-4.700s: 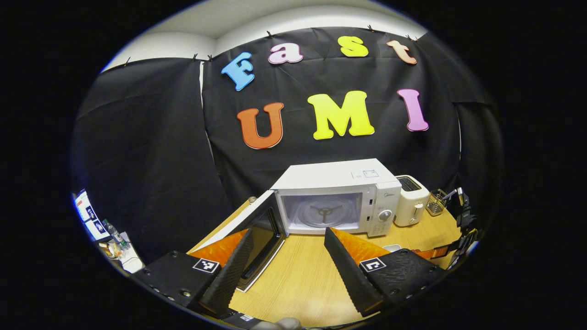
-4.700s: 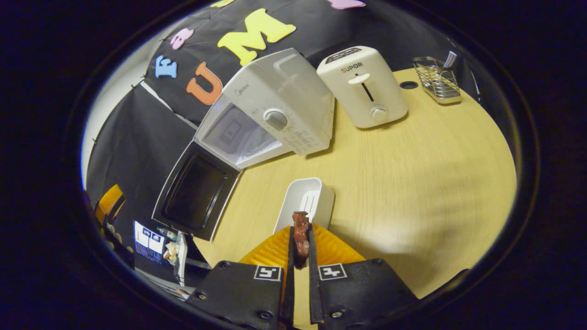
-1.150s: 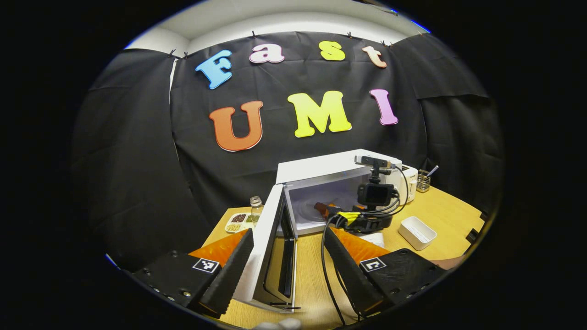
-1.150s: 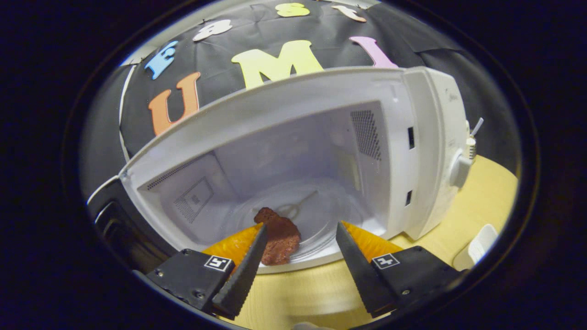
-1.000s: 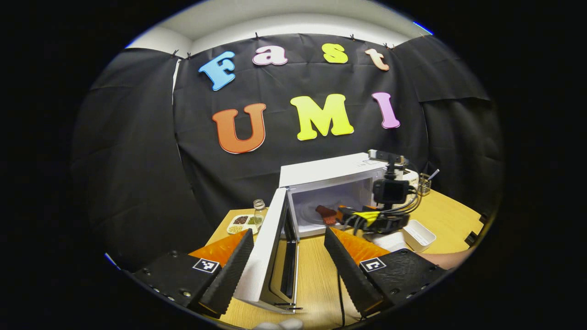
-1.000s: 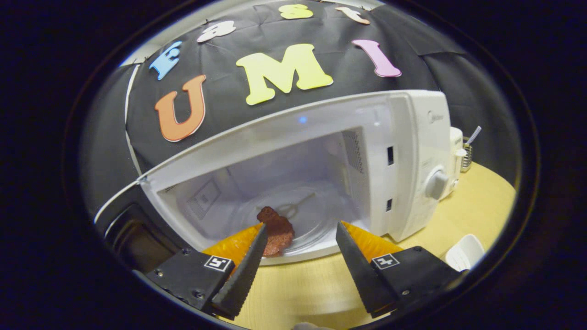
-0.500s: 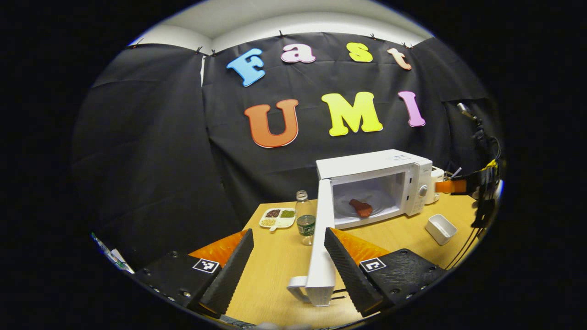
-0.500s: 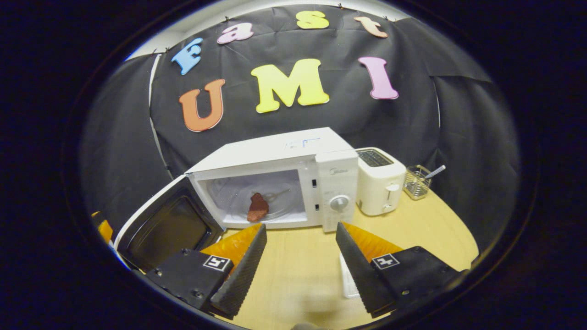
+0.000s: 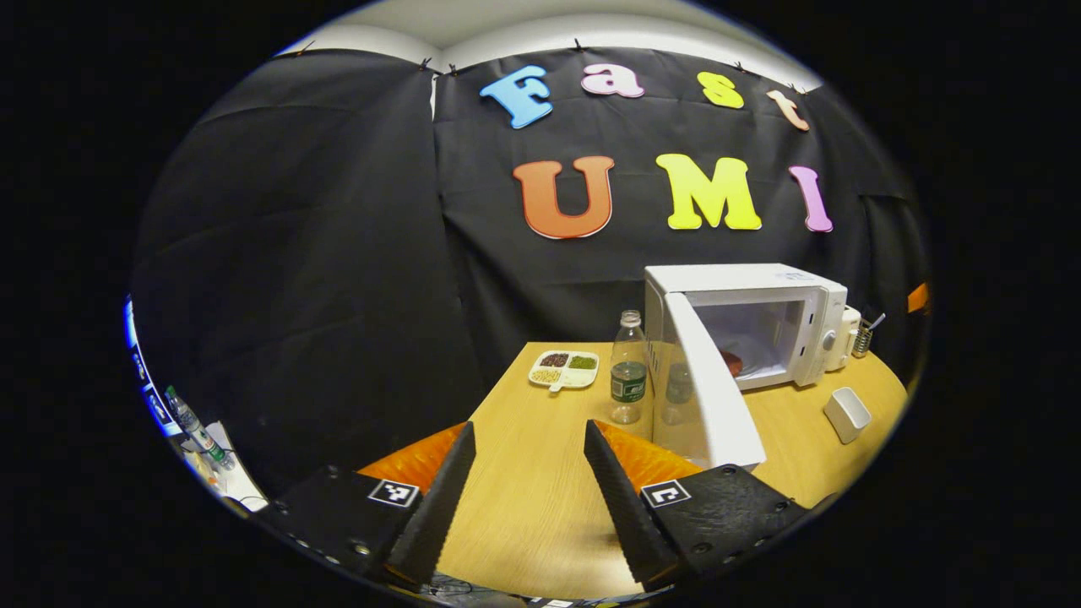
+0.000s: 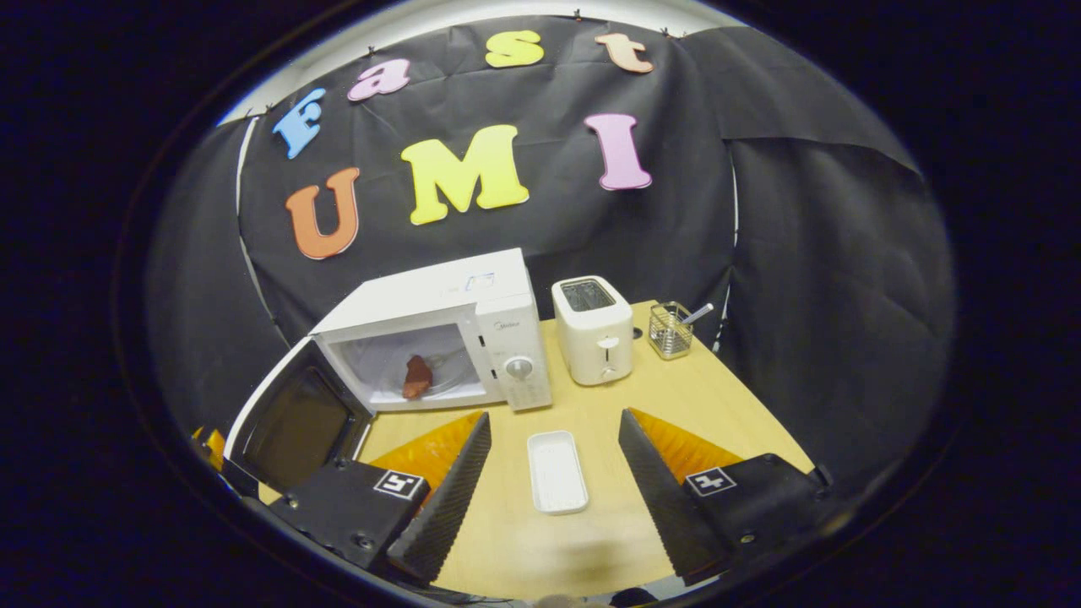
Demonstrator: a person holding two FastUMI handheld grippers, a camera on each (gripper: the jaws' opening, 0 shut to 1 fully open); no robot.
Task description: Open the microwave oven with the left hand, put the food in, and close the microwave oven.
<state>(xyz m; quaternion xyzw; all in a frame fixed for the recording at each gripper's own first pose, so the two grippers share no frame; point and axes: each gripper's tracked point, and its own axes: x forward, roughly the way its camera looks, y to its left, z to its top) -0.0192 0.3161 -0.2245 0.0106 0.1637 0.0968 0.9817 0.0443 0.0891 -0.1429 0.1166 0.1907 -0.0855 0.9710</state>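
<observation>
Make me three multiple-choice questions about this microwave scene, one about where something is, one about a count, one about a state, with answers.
1. Where is the piece of meat?
A. in the white tray
B. inside the microwave
C. on the toaster

2. How many dials are on the microwave front?
A. one
B. two
C. three

3. How is the microwave door?
A. shut
B. swung open
C. taken off

Answers: B, the meat lies on the glass plate inside the oven; A, a single dial shows on the panel; B, the door stands out to the side.

Both grippers' jaws apart, empty.
</observation>
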